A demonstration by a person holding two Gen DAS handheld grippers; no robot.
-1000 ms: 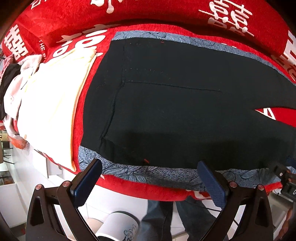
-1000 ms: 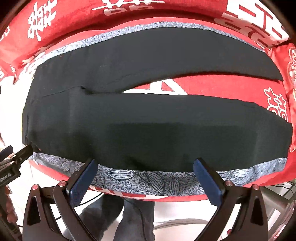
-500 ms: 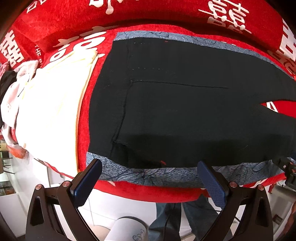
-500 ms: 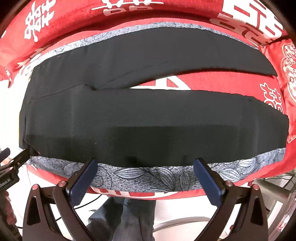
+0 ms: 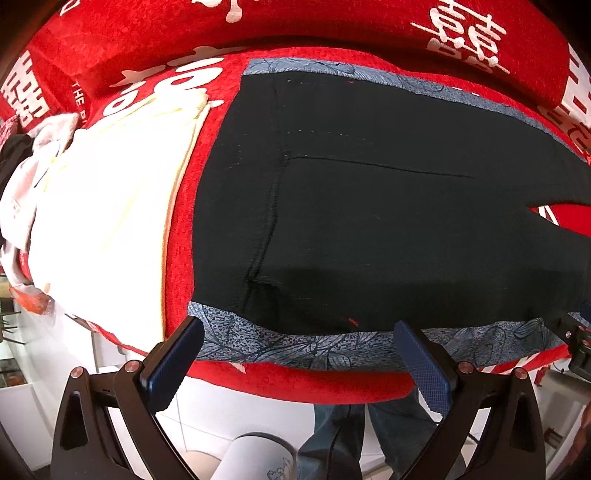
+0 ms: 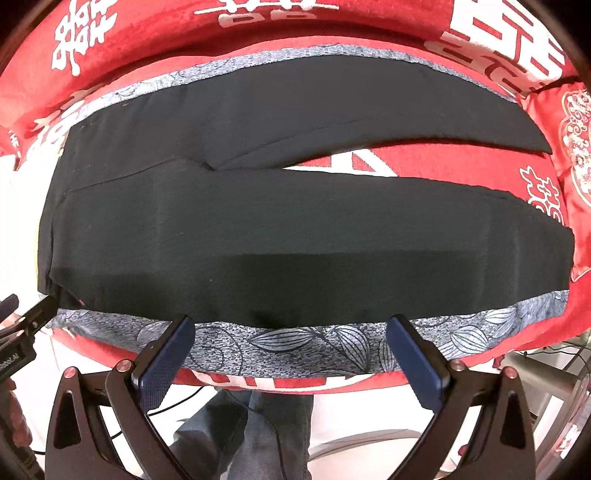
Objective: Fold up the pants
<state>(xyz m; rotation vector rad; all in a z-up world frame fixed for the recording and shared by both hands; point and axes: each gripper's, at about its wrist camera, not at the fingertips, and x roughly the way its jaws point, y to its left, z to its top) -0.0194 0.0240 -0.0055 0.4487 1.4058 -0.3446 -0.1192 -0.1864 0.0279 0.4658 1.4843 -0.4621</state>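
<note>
Black pants (image 5: 388, 206) lie flat on a grey leaf-print cloth (image 5: 332, 347) over a red sofa seat. The waistband is at the left in the left wrist view. In the right wrist view the pants (image 6: 295, 236) show both legs spread apart toward the right, with red seat between them. My left gripper (image 5: 299, 343) is open and empty, just short of the near waist edge. My right gripper (image 6: 291, 339) is open and empty, just short of the near leg's edge. The left gripper's tip also shows in the right wrist view (image 6: 26, 325).
A cream and white pile of clothes (image 5: 103, 206) lies left of the pants. The red sofa back (image 5: 332, 29) with white characters rises behind. A red cushion (image 6: 576, 147) sits at the right end. A white cup (image 5: 255, 458) and a person's jeans (image 6: 243, 432) are below the seat edge.
Both grippers have moved forward toward the near edge of the pants, which now sits closer to the fingertips. Both stay open. The pants have not moved.
</note>
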